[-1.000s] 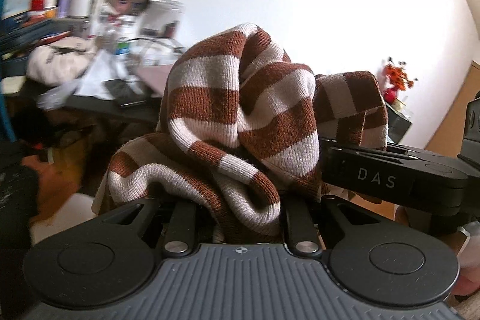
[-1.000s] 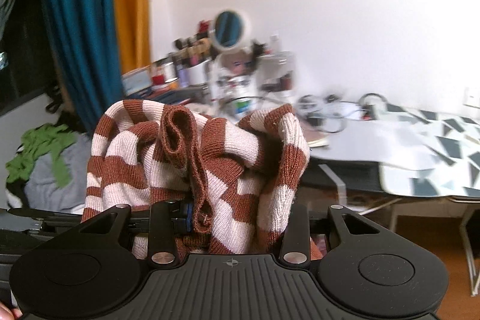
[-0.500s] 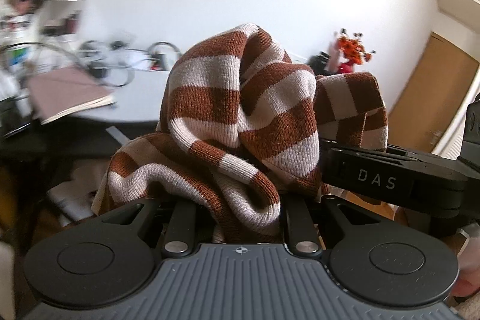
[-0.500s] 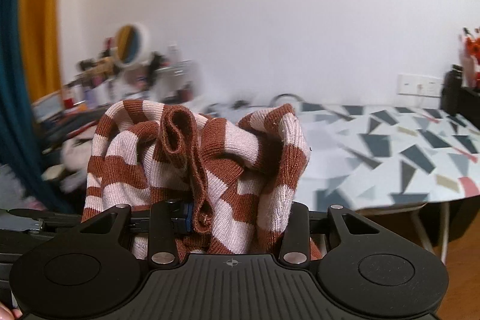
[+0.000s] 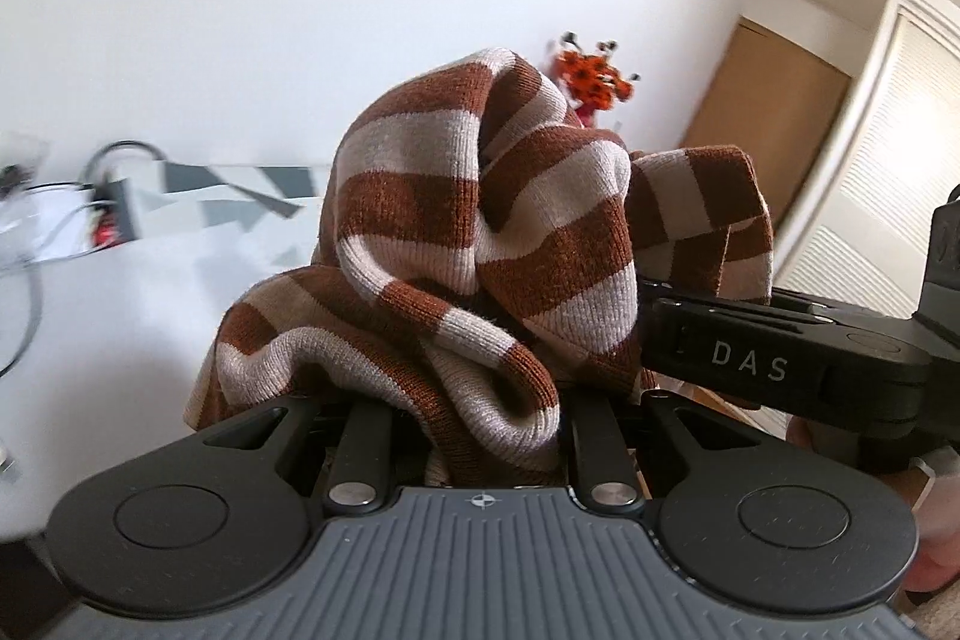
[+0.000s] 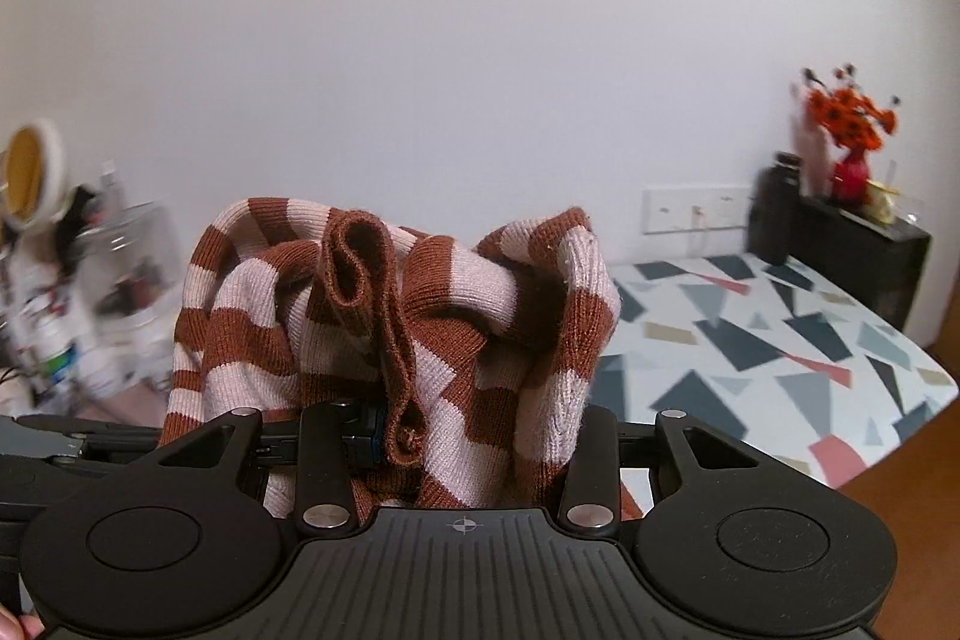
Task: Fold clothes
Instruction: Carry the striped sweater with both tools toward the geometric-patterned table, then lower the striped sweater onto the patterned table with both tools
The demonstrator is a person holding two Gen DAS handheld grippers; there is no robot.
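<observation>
Both wrist views close behind bunched sweater [image 5: 480,244], seemingly facing wall [image 6: 480,40]

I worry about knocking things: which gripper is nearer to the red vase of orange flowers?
Probably right. The vase stands ahead-right of the right gripper; the left gripper, further left, sees it behind the striped sweater.

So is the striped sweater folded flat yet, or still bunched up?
Still bunched up. The striped sweater sits in a crumpled heap of loose folds between the jaws of both grippers, held up in the air, not laid flat on the patterned table.
</observation>
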